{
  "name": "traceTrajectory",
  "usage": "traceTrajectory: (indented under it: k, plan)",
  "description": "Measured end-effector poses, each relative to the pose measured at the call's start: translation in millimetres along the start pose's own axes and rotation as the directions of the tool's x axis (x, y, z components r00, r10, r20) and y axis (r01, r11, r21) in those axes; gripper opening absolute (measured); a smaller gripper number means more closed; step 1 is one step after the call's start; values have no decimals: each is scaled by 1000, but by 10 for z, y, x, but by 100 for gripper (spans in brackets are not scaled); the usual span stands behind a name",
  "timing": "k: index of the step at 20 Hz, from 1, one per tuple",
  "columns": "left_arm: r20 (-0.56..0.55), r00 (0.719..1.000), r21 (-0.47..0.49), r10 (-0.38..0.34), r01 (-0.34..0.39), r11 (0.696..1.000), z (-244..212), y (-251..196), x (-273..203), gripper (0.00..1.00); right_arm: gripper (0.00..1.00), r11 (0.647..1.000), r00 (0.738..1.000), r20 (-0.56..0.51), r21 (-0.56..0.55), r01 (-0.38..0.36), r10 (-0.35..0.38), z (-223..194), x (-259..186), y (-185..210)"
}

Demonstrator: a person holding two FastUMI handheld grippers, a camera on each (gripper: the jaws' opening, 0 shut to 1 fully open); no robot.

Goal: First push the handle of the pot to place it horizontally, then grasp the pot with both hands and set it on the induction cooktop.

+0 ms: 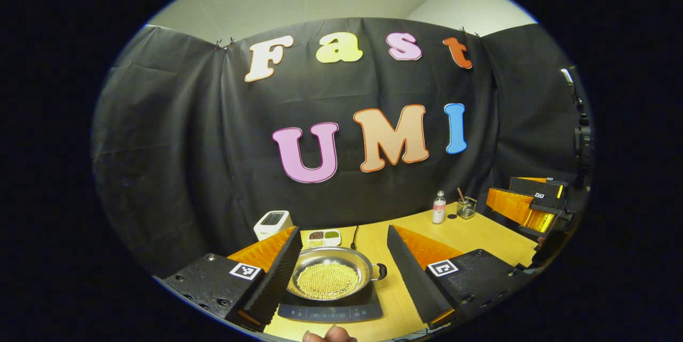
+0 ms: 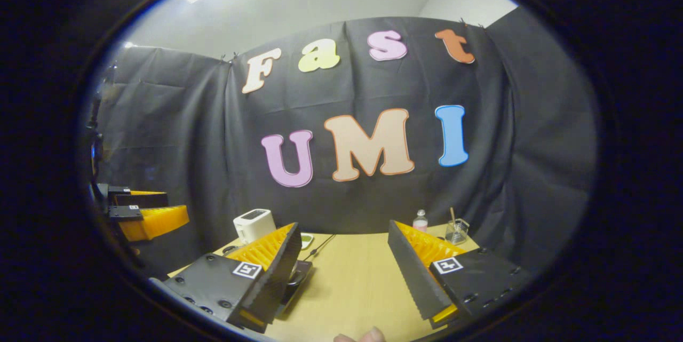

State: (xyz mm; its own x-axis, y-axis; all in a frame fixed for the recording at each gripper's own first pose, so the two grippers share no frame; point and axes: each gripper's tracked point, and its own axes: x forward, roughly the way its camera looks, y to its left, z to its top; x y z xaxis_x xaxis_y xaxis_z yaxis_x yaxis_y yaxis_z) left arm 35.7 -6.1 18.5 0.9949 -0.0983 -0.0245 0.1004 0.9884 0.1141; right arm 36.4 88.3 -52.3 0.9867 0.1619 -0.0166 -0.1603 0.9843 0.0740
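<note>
In the left gripper view a steel pot [image 1: 328, 278] holding yellow beans sits on the black induction cooktop [image 1: 331, 311]. One loop handle [image 1: 380, 271] points to the right. My left gripper [image 1: 344, 232] is open above and behind the pot, its fingers spread to either side and touching nothing. The right gripper [image 1: 533, 204] hangs off the table's right end. In the right gripper view my right gripper [image 2: 344, 227] is open over bare table [image 2: 352, 278]. A corner of the cooktop [image 2: 300, 277] peeks out behind its left finger. The left gripper [image 2: 144, 214] is at the far left.
A white appliance [image 1: 272, 223] and a small dish of beans [image 1: 324, 237] stand behind the cooktop, with a black cable [image 1: 355, 235] beside them. A bottle [image 1: 438, 207] and a glass jar [image 1: 466, 207] sit at the back right. Fingers of a hand [image 1: 328, 335] show at the bottom.
</note>
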Motion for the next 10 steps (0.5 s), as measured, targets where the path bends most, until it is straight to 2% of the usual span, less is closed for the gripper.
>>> traceTrajectory:
  k: [6, 9, 10]
  plan:
    - [34, 999, -136, -1, 5, 991, -97, -91, -551, 98, 92, 988, 996, 11, -124, 94, -94, 84, -769, -133]
    - [2, 999, -147, 54, -53, 988, -216, 83, -808, 100, 92, 986, 996, -21, -146, 86, -90, 38, -983, -97]
    - [19, 998, -149, 59, -55, 987, -178, 89, -857, 100, 100, 984, 996, -7, -154, 88, -91, 91, -1001, -101]
